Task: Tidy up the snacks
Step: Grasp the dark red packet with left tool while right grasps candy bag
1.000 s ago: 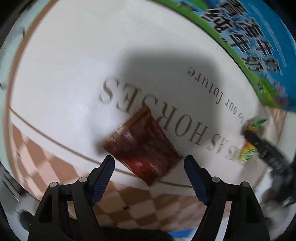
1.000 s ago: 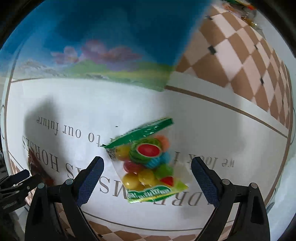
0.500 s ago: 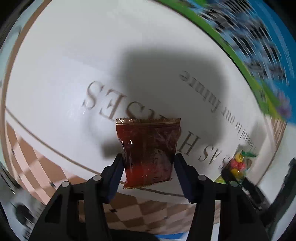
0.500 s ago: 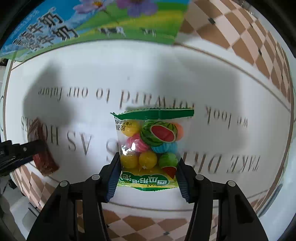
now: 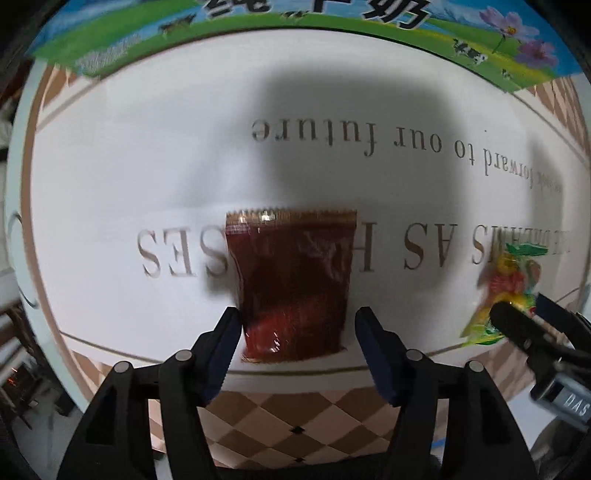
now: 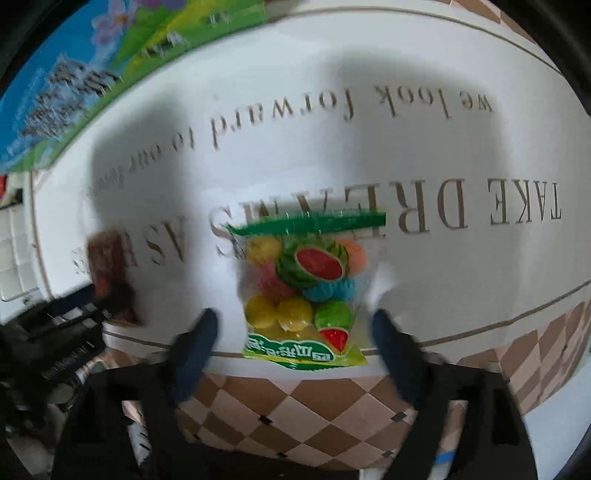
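Note:
A dark red snack packet [image 5: 293,284] lies on the white lettered tablecloth [image 5: 155,155]. My left gripper [image 5: 295,328] is open, its fingers on either side of the packet's near end with a small gap. A clear bag of colourful fruit candies with green ends [image 6: 306,291] lies between the open fingers of my right gripper [image 6: 291,328]; the view is blurred. The candy bag also shows in the left wrist view [image 5: 509,288], and the red packet in the right wrist view [image 6: 110,266].
A blue and green milk carton box [image 5: 295,22] stands at the far edge of the cloth; it also shows in the right wrist view [image 6: 74,74]. The cloth has a brown checked border [image 5: 295,417] near me.
Both grippers were closed on their packets half a second ago; now both have opened and the packets lie on the cloth. Both views have shifted.

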A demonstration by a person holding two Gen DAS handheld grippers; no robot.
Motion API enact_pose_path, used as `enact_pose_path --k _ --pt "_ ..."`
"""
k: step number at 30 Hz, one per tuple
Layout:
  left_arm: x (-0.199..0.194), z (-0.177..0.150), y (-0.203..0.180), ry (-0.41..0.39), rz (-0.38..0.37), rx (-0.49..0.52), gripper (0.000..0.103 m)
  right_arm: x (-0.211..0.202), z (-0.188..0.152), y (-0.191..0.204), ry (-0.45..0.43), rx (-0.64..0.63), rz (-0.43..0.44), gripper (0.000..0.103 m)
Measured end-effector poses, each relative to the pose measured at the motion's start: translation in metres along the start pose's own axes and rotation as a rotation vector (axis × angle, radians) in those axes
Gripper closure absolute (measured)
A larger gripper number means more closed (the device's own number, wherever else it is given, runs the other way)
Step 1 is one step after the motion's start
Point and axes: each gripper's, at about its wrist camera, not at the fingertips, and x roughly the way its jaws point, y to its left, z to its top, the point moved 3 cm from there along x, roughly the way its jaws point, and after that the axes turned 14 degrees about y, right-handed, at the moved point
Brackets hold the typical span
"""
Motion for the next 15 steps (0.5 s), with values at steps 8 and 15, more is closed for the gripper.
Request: enact_pose_path --k 8,15 --pt "0.005 0.013 0.017 -0.005 0.005 -0.015 0.035 -0.018 0.008 -0.012 0.001 -0.008 -0.033 0.010" --pt "0.011 0.026 0.002 -0.053 0.020 -0.041 0.010 -0.006 0.016 0.003 0.022 0.014 -0.047 0.010"
